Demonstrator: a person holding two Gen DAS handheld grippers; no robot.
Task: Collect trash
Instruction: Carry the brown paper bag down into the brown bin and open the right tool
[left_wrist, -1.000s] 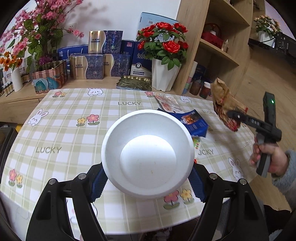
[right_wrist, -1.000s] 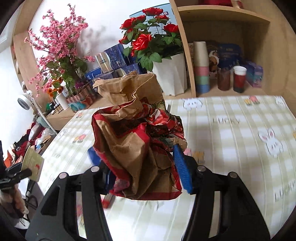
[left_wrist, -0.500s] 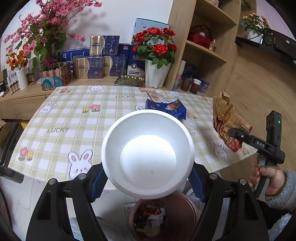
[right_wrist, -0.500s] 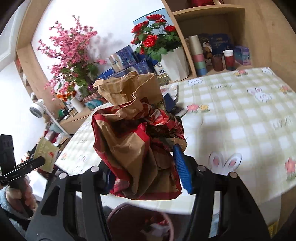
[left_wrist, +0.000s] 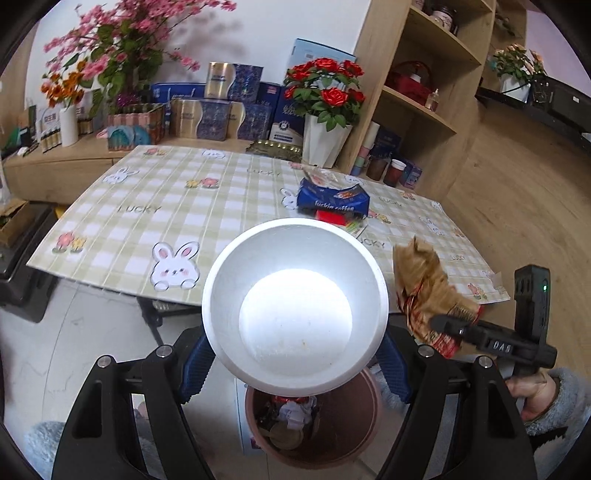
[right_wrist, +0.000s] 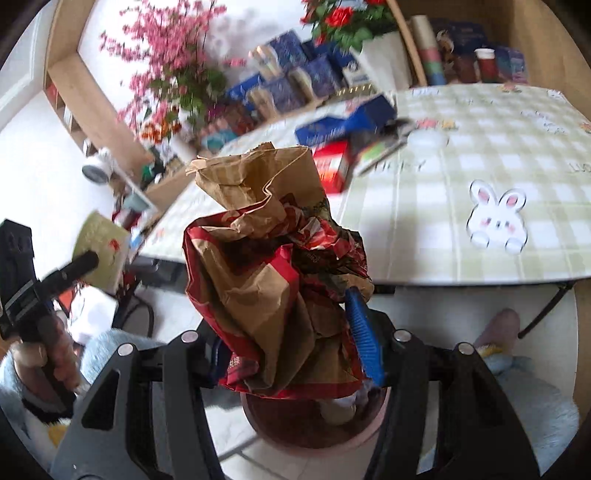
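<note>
My left gripper (left_wrist: 293, 363) is shut on a white foam bowl (left_wrist: 294, 304), held off the table's near edge above a brown trash bin (left_wrist: 354, 439) on the floor. Trash lies inside the bin. My right gripper (right_wrist: 295, 350) is shut on a crumpled brown and red paper bag (right_wrist: 269, 266), also over the trash bin (right_wrist: 295, 424). In the left wrist view that paper bag (left_wrist: 428, 291) hangs to the right of the bowl. A blue coffee packet (left_wrist: 332, 201), a clear wrapper and a red box (right_wrist: 332, 162) lie on the checked table (left_wrist: 147, 214).
A white pot of red roses (left_wrist: 327, 122), blue gift boxes (left_wrist: 218, 110) and pink blossoms (left_wrist: 110, 48) stand behind the table. Wooden shelves (left_wrist: 417, 110) rise at the right. A person's hand (left_wrist: 532, 395) in a grey sleeve holds the right gripper. Pale floor tiles (left_wrist: 81, 350) lie beneath.
Both grippers have drawn back from over the table to beyond its near edge. The trash bin has come into view beneath the bowl and the paper bag. Both grips are unchanged.
</note>
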